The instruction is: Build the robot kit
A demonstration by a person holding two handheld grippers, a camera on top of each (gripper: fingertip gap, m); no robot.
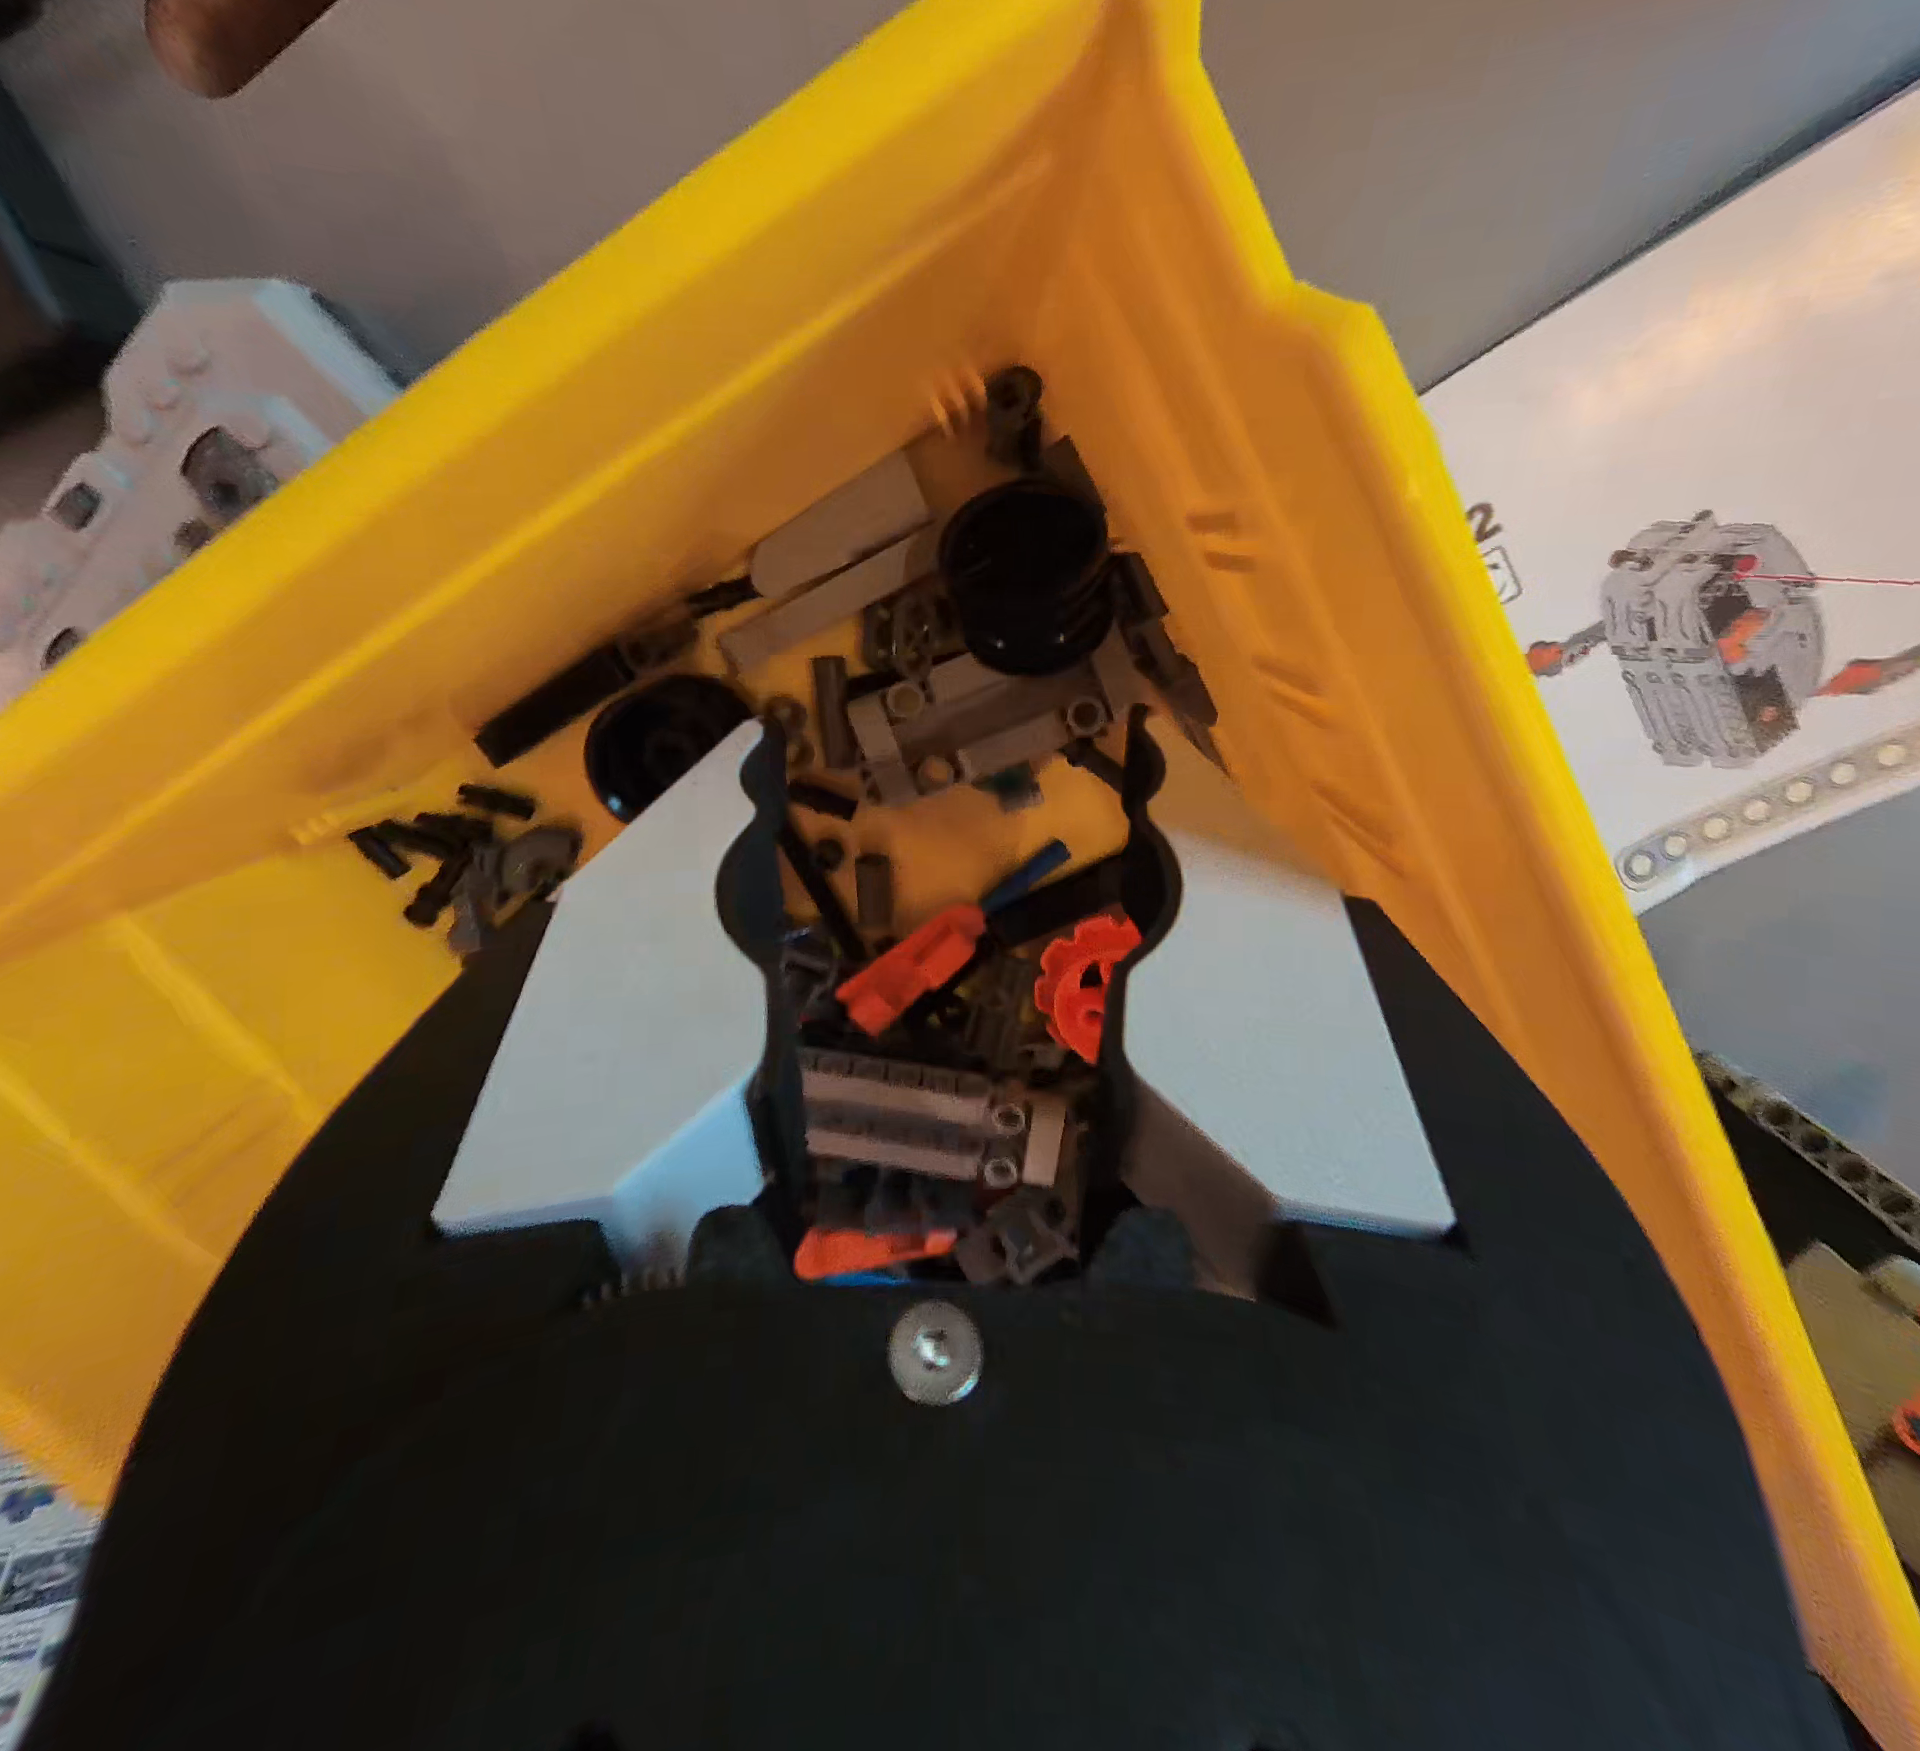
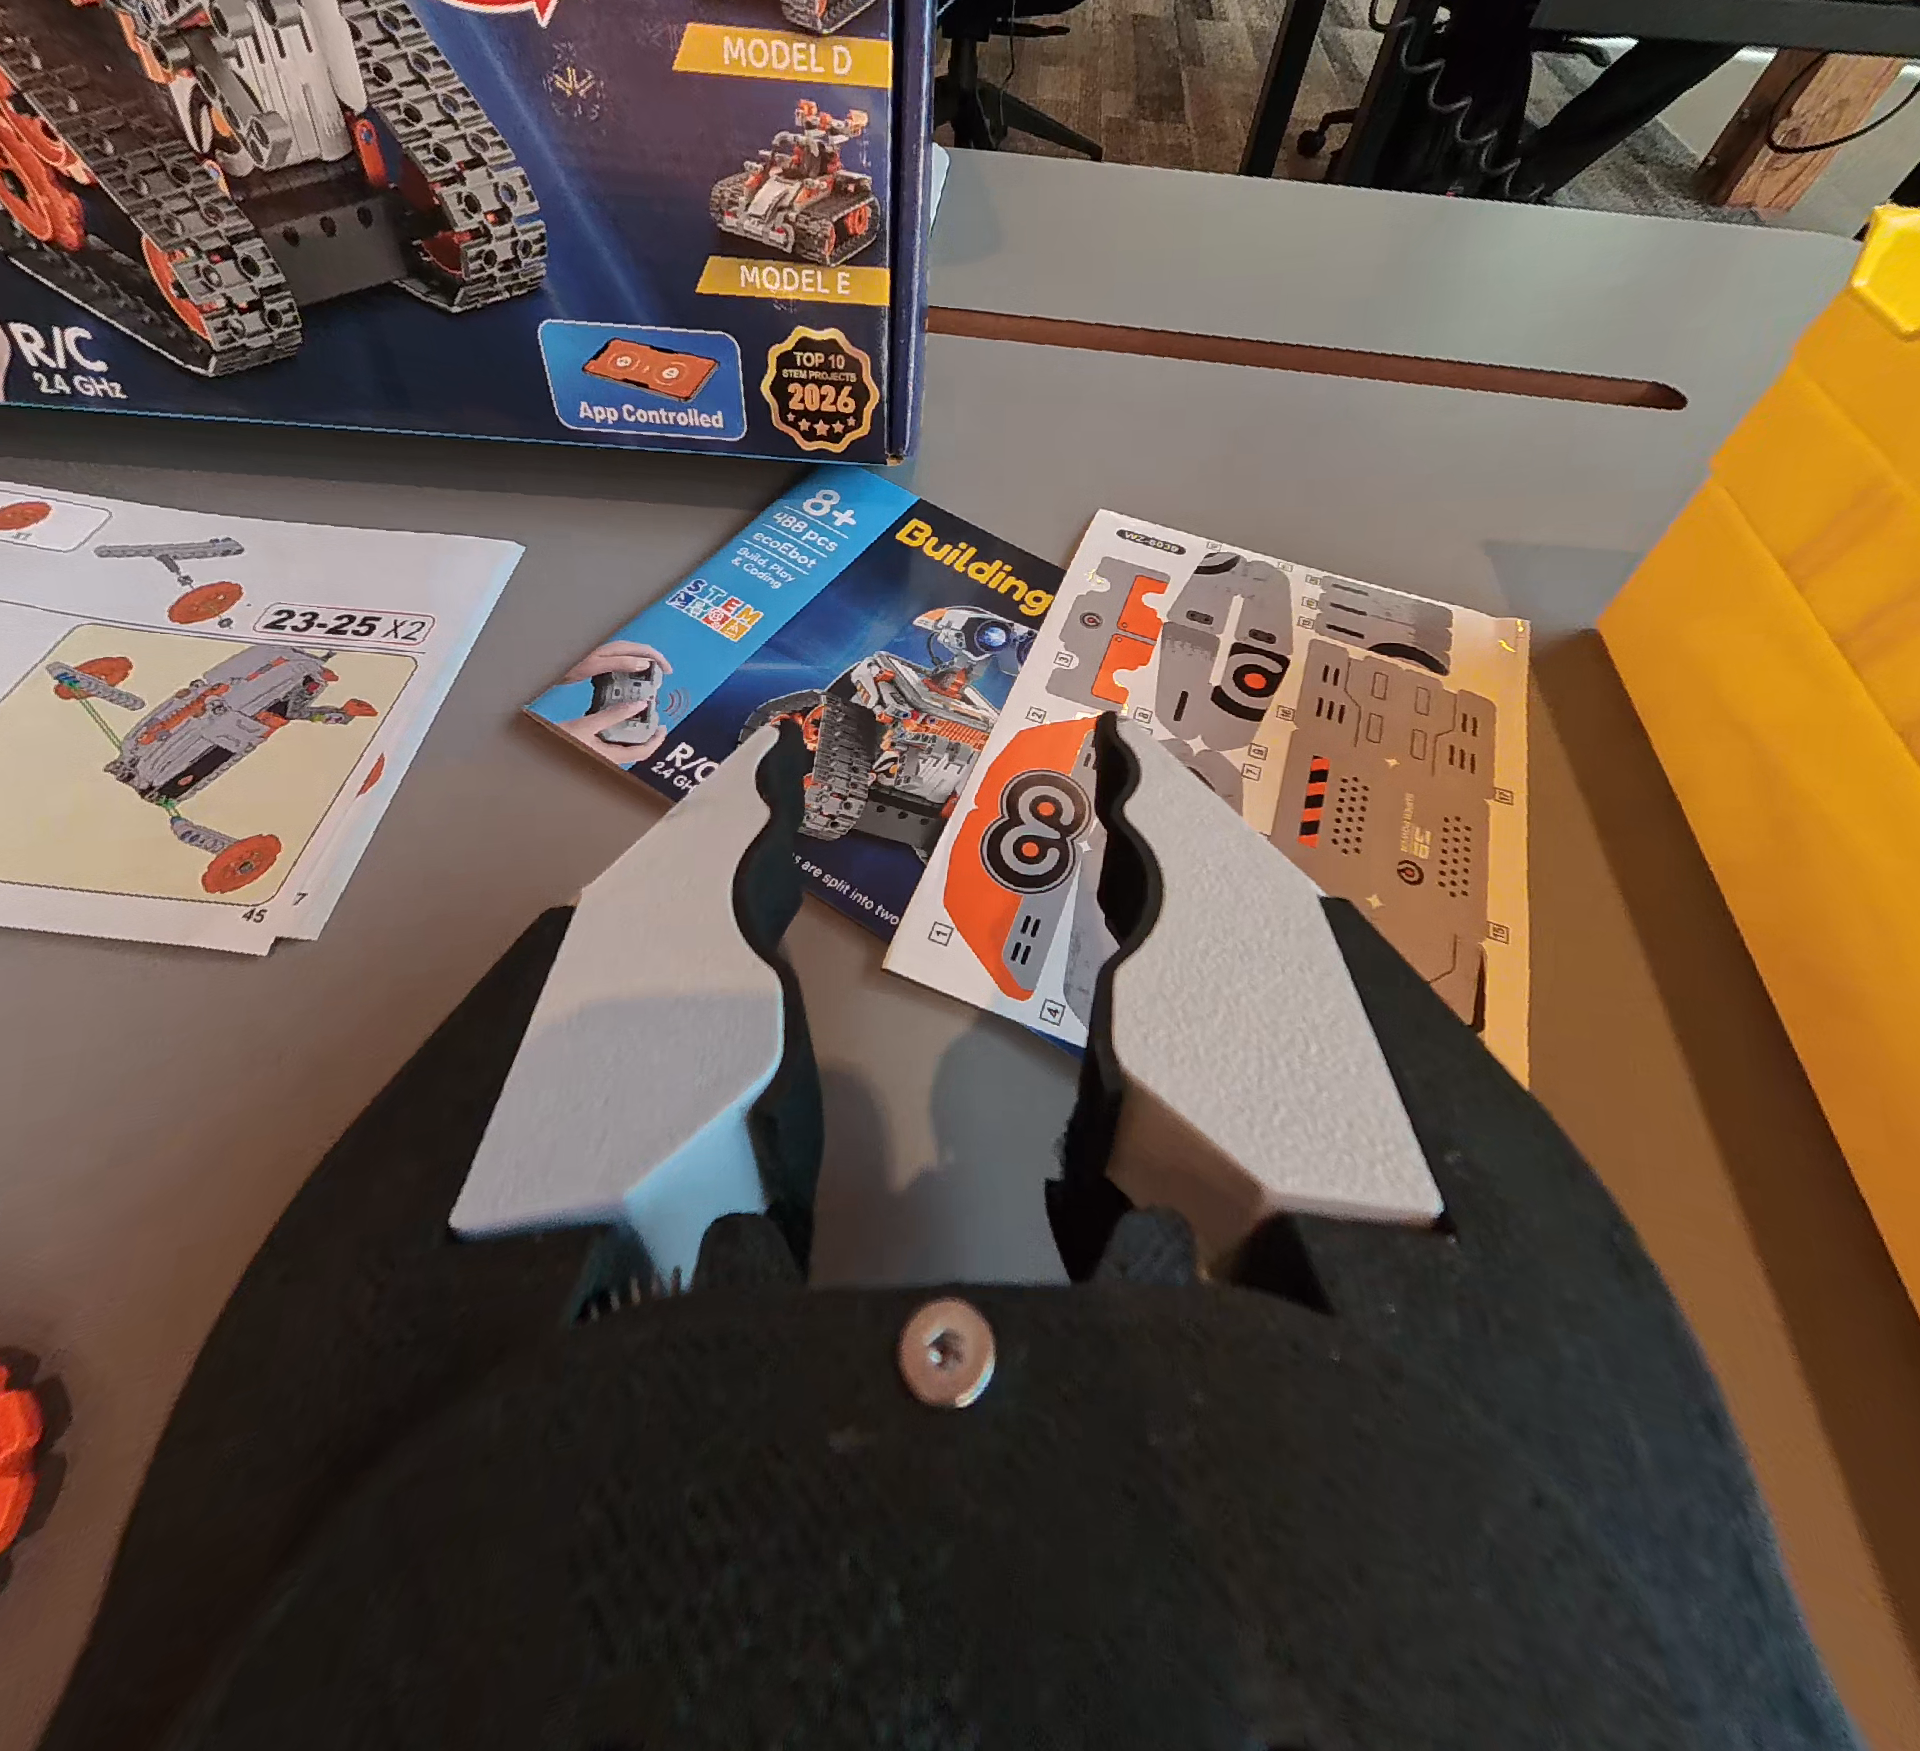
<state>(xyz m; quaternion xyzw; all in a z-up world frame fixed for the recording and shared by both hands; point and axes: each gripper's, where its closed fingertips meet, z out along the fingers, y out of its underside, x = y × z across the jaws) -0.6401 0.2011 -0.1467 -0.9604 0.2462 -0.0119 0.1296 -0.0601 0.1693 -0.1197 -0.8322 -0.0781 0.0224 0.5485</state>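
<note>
My left gripper [image 1: 951, 740] is open and reaches down into a yellow plastic bin [image 1: 644, 371]. Loose building-toy parts lie on the bin floor: a black tyre [image 1: 1023, 589], a black wheel hub [image 1: 655, 740], grey beams [image 1: 925, 1125], an orange gear [image 1: 1081, 984], an orange connector [image 1: 914, 963] and several black pins [image 1: 436, 844]. Nothing sits between its fingers. My right gripper [image 2: 940, 730] is open and empty above a grey table [image 2: 1299, 454], over a blue booklet [image 2: 831, 652] and a sticker sheet [image 2: 1299, 725].
A blue toy box [image 2: 468, 143] stands at the back left of the table. An open instruction page [image 2: 208, 714] lies at left. The yellow bin's wall [image 2: 1787, 683] stands at right. An orange part [image 2: 21, 1431] lies at the left edge. Another instruction page [image 1: 1714, 621] lies beside the bin. The grippers' ends are close to 60 centimeters from one another. The black wheel hub [image 1: 655, 740] is about 4 centimeters from my left fingertips.
</note>
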